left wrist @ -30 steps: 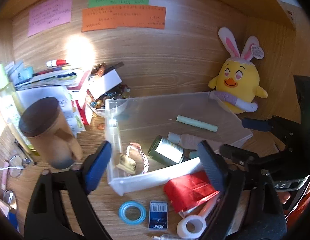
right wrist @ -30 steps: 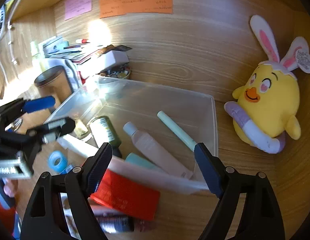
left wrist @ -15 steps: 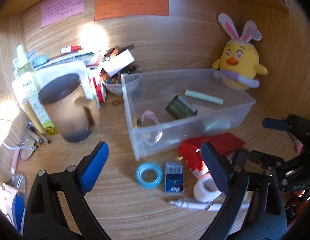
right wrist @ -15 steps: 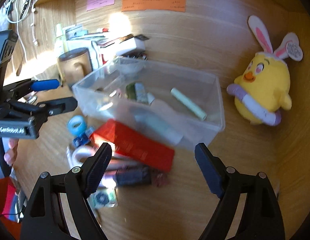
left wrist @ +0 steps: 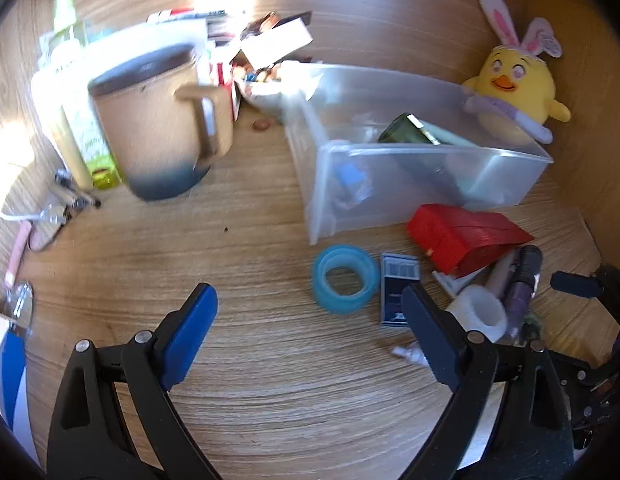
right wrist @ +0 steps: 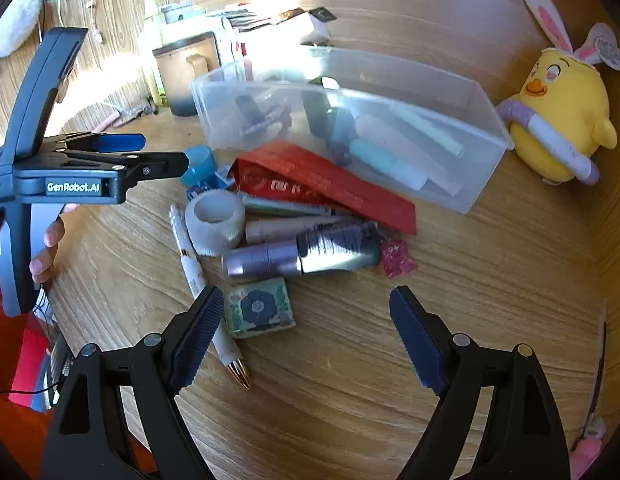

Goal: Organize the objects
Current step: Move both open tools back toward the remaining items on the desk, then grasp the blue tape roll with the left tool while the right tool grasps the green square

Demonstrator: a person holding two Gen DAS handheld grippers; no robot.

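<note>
Both grippers spread wide, nothing between the jaws, above the desk clutter.

Left gripper (left wrist: 310,320) and right gripper (right wrist: 306,320) empty. Clear plastic bin (right wrist: 461,200) holds tubes, contents blurred through its wall. Red pouch (right wrist: 329,188) leans on the bin, hiding part of the pens; blue tape roll (left wrist: 345,278) and white tape roll (right wrist: 216,228) lie loose beside it.

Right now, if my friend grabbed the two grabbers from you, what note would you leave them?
Left gripper: open, empty, over bare desk near the blue tape ring.
Right gripper: open, empty, over the flower-print box.
Clear bin: already holds a dark green bottle, tubes and small bits.
Still on the desk in front of it: red packet, white tape roll, purple-silver tube, pen, barcode box.
Left to do: move those into the bin.
</note>
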